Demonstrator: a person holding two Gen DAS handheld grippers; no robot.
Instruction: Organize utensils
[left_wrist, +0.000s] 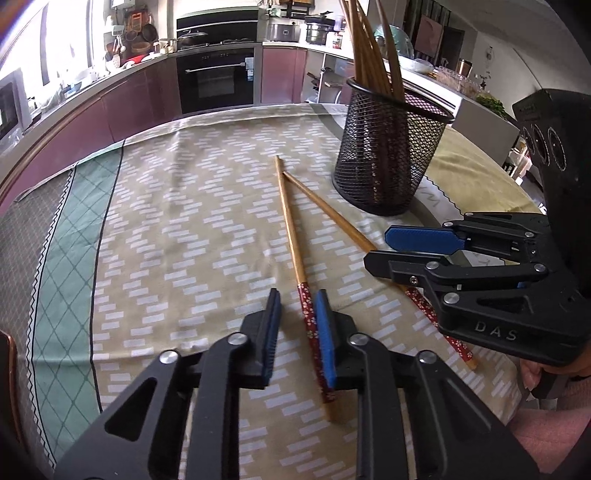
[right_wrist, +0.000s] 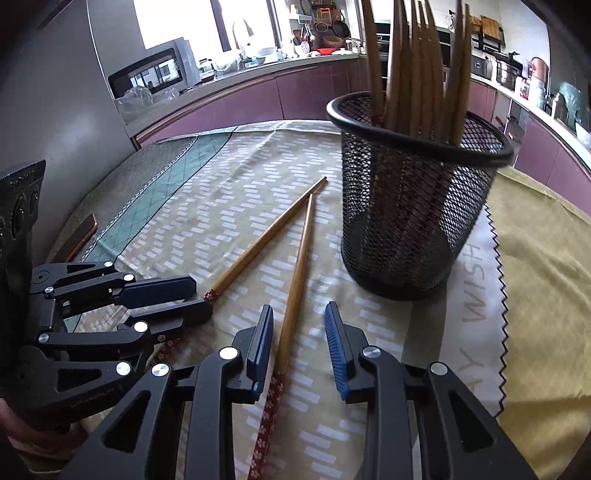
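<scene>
Nearest the left wrist cam, the left gripper (left_wrist: 295, 306) sits low over a patterned tablecloth (left_wrist: 192, 206), its jaws narrowed around the red floral handle of one chopstick (left_wrist: 290, 236). The blue pad touches the handle's right side; a thin gap shows at the black pad, so it looks not yet fully clamped.

Just to the right, the right gripper (right_wrist: 299, 325) straddles the second chopstick (right_wrist: 295, 280). Its jaws stand apart: the stick lies close by the left pad, w/ clear cloth between it and the right one.

Both chopsticks are light bamboo w/ red flower-print wrap at the thick end. They lie flat on the cloth, crossing near their thin tips in a narrow V that points away from the cams.

Beyond the tips, near but not touching them, stands a black wire-mesh holder (right_wrist: 417, 206), upright and already packed w/ more bamboo chopsticks standing tips up. Farther back: kitchen counters and a built-in oven (left_wrist: 216, 79).

Step in hand, as judged: picking up the last two loose sticks, one per gripper. Next move calls for firm closure on each handle, a lift that frees the crossed tips, then tipping each stick upright to drop into the crowded holder w/o knocking it.
</scene>
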